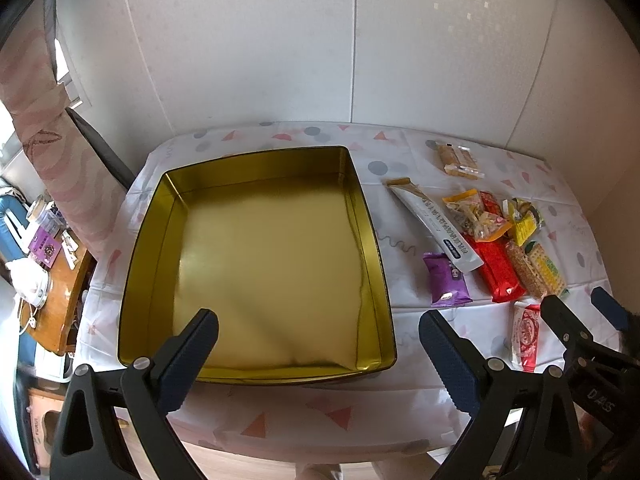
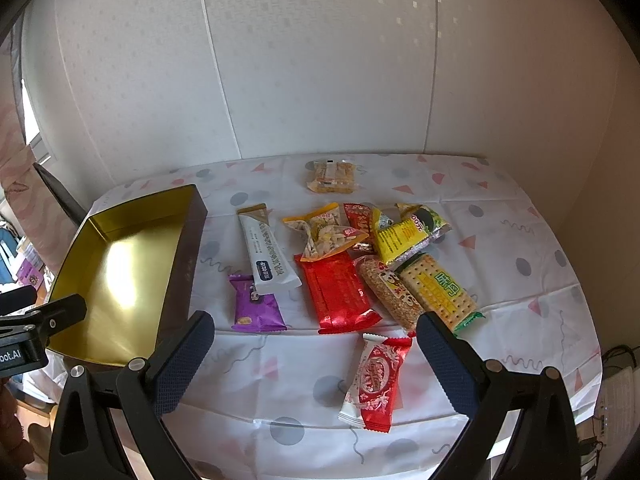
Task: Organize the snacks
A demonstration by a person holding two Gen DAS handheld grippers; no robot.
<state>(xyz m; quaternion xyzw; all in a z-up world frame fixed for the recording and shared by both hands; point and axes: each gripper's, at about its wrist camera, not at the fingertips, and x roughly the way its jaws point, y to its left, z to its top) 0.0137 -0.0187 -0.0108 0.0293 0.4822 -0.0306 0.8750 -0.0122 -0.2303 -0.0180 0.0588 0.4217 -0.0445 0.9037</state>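
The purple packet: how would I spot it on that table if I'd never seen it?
Start at the big gold-lined metal tin on the patterned tablecloth. Just right of its dark outer wall lies the small purple snack packet, its top tucked under a long white sachet. It is the only purple wrapper there.

A white cloth [image 2: 500, 280] printed with pink triangles and grey dots covers the counter. Behind stands a pale patterned wall [image 2: 320, 60]. At far left, a cluttered wooden side table [image 1: 60, 280] sits beside a pink curtain [image 1: 40, 120].
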